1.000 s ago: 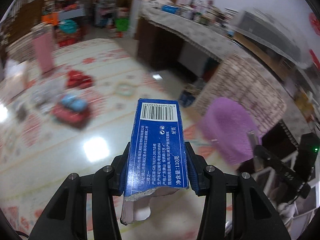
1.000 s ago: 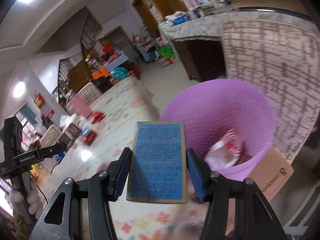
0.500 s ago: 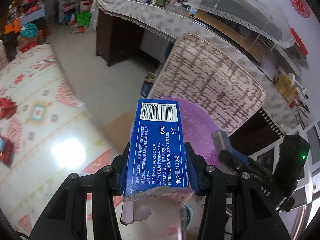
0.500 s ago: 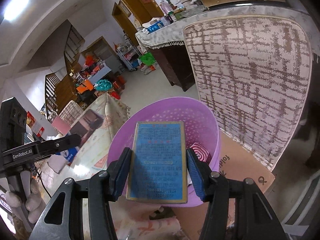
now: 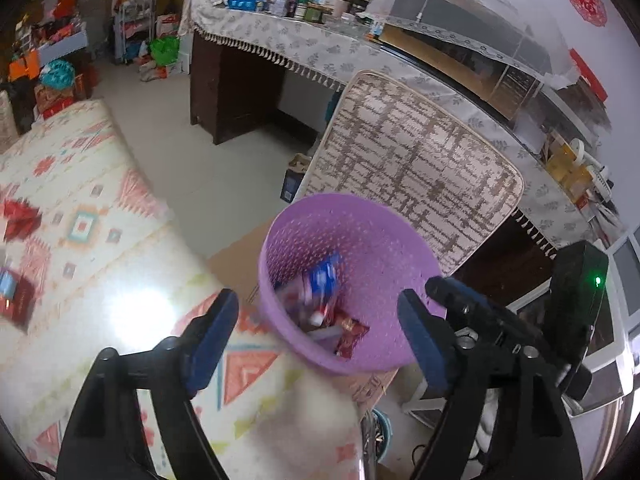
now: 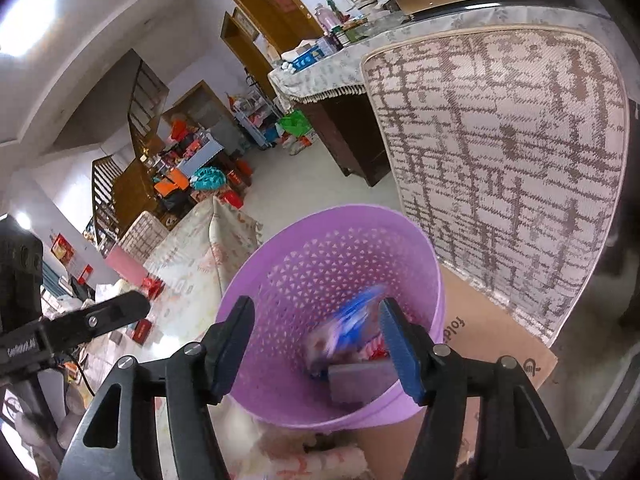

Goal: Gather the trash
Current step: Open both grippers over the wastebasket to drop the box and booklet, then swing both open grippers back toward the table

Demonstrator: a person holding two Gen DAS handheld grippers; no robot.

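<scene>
Left hand-held gripper (image 5: 312, 336) and right hand-held gripper (image 6: 316, 344), jaws just opened and empty, hang over the bin (image 5: 280, 236); both blue boxes (image 6: 352, 328) lie inside. Red packets (image 5: 18, 216) on the mat (image 5: 120, 280) beyond remain uncollected.

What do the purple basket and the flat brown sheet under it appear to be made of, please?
The purple basket looks like moulded plastic with a smooth, slightly glossy finish: its wall is pierced by regular rows of small triangular holes. The brown sheet beneath it looks like matt corrugated cardboard, probably a flattened box, judging by its plain tan face with printed black lettering and straight cut edges.
</scene>
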